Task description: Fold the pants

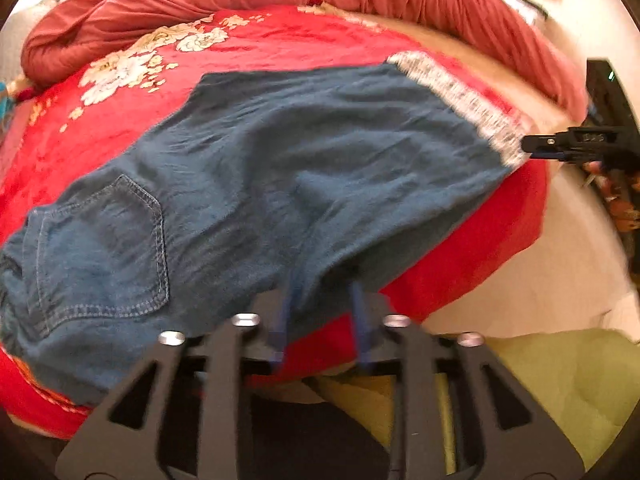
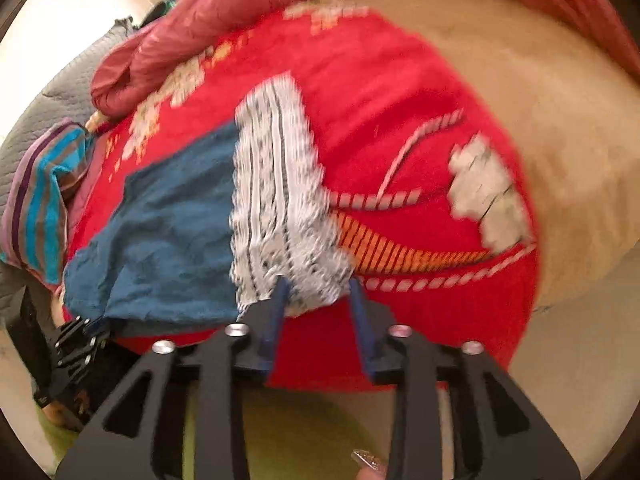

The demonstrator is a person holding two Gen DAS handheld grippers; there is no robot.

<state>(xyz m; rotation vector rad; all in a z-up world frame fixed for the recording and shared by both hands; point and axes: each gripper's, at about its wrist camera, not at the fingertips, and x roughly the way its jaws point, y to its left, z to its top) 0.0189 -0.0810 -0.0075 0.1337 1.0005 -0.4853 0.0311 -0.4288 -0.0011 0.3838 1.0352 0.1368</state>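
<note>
Left gripper (image 1: 324,292), pants (image 1: 256,184) crosswise, cuff rightward.

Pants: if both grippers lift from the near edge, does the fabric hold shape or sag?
The pants will likely sag: the blue cloth lies creased and rumpled on the red bedspread. The lace cuff looks thin, so it may stretch or snag. The pocket end looks thicker, probably heavier, and could drag.

The left gripper (image 1: 322,296) is held with its blue fingers (image 1: 286,320) parted, fabric lying between the jaws. The right gripper (image 2: 318,288) is likewise held spread, fingers (image 2: 360,320) apart, a white hem at the jaw tips.
</note>
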